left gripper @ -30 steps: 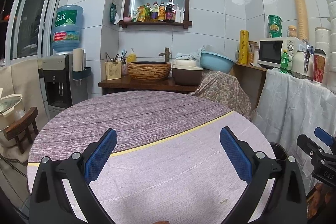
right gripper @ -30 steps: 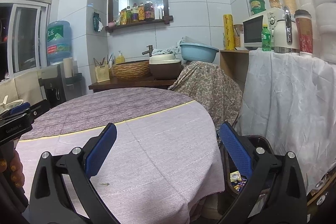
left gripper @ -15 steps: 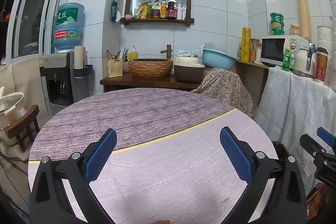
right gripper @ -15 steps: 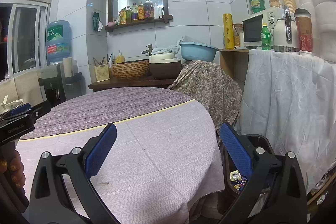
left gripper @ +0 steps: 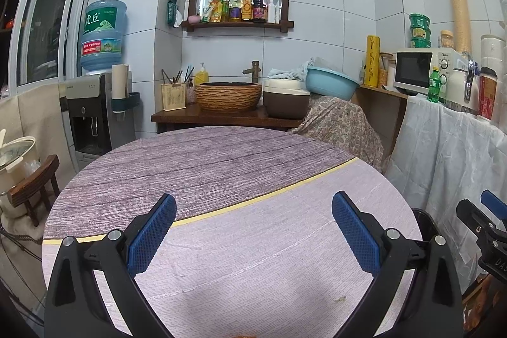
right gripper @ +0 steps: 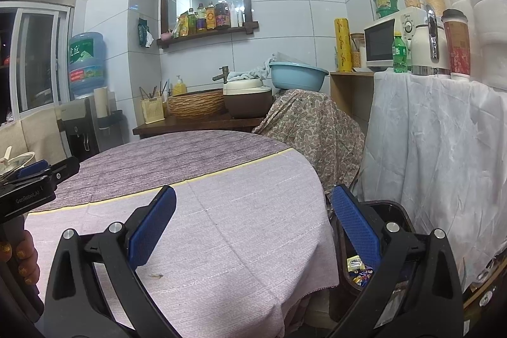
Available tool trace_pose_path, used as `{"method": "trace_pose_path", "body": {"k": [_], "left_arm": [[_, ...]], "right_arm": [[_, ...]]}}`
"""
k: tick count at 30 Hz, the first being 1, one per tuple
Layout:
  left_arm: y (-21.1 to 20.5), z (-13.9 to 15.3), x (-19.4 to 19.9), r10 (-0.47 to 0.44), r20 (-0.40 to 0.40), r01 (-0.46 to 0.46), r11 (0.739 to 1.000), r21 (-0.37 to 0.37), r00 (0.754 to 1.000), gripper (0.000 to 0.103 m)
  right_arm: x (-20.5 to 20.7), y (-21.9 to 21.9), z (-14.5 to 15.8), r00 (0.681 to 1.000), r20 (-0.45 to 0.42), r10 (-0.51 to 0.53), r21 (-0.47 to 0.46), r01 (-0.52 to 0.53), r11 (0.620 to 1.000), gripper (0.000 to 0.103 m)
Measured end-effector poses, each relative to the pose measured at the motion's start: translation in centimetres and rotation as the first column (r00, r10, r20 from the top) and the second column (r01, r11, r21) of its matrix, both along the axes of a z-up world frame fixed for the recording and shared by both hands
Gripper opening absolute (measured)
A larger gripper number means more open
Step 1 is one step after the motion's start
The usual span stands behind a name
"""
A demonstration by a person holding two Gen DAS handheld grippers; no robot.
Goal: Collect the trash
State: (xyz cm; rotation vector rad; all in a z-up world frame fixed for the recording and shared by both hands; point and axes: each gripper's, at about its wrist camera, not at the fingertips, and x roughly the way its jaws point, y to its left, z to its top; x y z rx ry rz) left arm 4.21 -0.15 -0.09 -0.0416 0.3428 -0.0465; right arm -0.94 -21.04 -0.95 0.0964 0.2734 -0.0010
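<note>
Left wrist view takes in a round table (left gripper: 221, 167) under a two-tone cloth — a darker wood-grain part on the far half, a pale lilac part on the near half, a thin yellow stripe (left gripper: 253, 201) running between them. Beyond the table stands a wooden counter (left gripper: 221, 117) with a woven-looking basin (left gripper: 228, 95) on it, and to the table's far left a water dispenser (left gripper: 95, 113) carries a blue bottle. To the table's right, a white sheet (left gripper: 450, 154) hangs over a surface that bears a microwave (left gripper: 418, 68). The left gripper (left gripper: 253, 233) hovers above the pale cloth with its blue-padded fingers (left gripper: 152, 233) spread wide and nothing between them. In the right wrist view the right gripper (right gripper: 253, 230) is likewise wide apart and empty, one finger over the table's right edge, the other over a black trash bin (right gripper: 399, 211) that sits on the floor just beside the table on that side. Inside the bin lie small colourful wrappers (right gripper: 358, 270) — the collected trash. On the pale cloth near the table's front edge rests a small brownish scrap (right gripper: 157, 275); what it is cannot be told. At the left edge of this view a hand (right gripper: 19, 258) grips the handle of the other tool.
</note>
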Motion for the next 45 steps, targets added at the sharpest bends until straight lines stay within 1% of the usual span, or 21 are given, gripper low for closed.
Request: {"method": "trace_pose_path", "body": {"k": [8,12,45], "left_arm": [[-0.13,-0.01,-0.10,-0.009,0.004,0.009,1.000,-0.004,1.000,0.098],[-0.23,0.10,0.08,-0.007,-0.009,0.007,1.000,-0.011,1.000,0.098],[-0.77,-0.25,0.15,0.015,-0.017,-0.015,1.000,0.004,1.000,0.098]], "right_arm": [[0.06,-0.28,0.10,1.000,0.001,-0.005,-0.003,0.005,1.000,0.097],[0.13,-0.43,0.04,1.000,0.000,-0.005,0.003,0.005,1.000,0.097],[0.34,-0.69,-0.27,1.000,-0.008,-0.001,0.007,0.001,1.000,0.097]]}}
